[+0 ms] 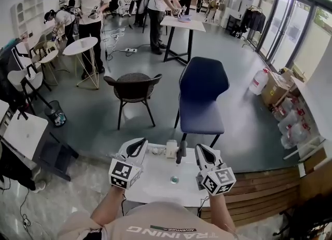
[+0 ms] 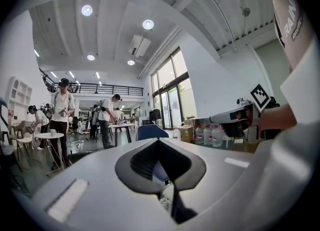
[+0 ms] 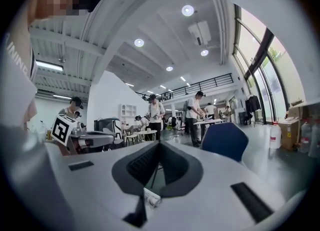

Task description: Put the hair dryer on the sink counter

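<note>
Two grippers, both pressed shut and empty, are poised over the sink counter.
Left gripper and right gripper hover either side of the basin, jaws together on nothing. The hair dryer is probably the dark upright piece at the counter's far edge, just beside a white object, though it is too small to be sure. To do this well, spread one claw before reaching, pinch the handle squarely, and lay it flat on bare counter clear of the drain.
</note>
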Demonstrator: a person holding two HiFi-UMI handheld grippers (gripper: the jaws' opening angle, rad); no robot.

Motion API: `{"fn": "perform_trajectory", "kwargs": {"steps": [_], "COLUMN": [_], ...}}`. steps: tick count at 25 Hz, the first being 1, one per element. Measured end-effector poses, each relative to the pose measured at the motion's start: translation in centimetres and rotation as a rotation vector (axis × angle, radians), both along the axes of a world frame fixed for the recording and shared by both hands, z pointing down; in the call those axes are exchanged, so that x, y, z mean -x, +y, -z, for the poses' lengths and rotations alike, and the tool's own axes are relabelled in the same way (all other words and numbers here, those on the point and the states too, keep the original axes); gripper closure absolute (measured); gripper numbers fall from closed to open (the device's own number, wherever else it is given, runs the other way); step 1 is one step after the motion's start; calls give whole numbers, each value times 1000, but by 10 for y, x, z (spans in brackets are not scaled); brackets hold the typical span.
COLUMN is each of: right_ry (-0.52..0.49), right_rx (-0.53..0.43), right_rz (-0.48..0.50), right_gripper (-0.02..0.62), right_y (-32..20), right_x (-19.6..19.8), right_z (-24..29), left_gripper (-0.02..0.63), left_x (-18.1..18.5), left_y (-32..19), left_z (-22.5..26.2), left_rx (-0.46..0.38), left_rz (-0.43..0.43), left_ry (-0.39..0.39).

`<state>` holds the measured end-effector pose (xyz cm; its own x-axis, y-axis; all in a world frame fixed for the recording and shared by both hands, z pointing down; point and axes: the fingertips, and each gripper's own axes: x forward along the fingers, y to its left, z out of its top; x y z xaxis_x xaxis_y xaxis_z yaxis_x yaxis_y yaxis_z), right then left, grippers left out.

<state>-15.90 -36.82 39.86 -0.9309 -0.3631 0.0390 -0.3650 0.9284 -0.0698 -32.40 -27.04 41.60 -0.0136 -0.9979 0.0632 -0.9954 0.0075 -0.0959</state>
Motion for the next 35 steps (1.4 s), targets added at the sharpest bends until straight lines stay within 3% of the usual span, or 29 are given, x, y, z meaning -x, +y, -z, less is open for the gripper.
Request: {"fn": "perform_trajectory", "kwargs": {"steps": [3, 7, 18, 27, 35], "right_ry": [34, 43, 39, 38, 42], "right_rx": [9, 12, -34, -44, -36], "right_rz": [-39, -72, -53, -55, -50], "right_gripper": [589, 589, 591, 591, 591], "right_y": [-5, -14, -6, -3, 3], "right_x": [-4, -8, -10, -8, -4], "right_z": [-8, -14, -21, -27, -34], "left_gripper": [600, 600, 600, 600, 600], "left_x": [0, -9, -14, 11, -8], "left_y": [-1, -7, -18, -18, -26], "left_z": [-4, -13, -14, -26, -26], "left_rx": [9, 44, 23, 62, 61], "left_rz": [-1, -14, -75, -59, -110], "left_ry": [21, -83, 52, 31, -51]}}
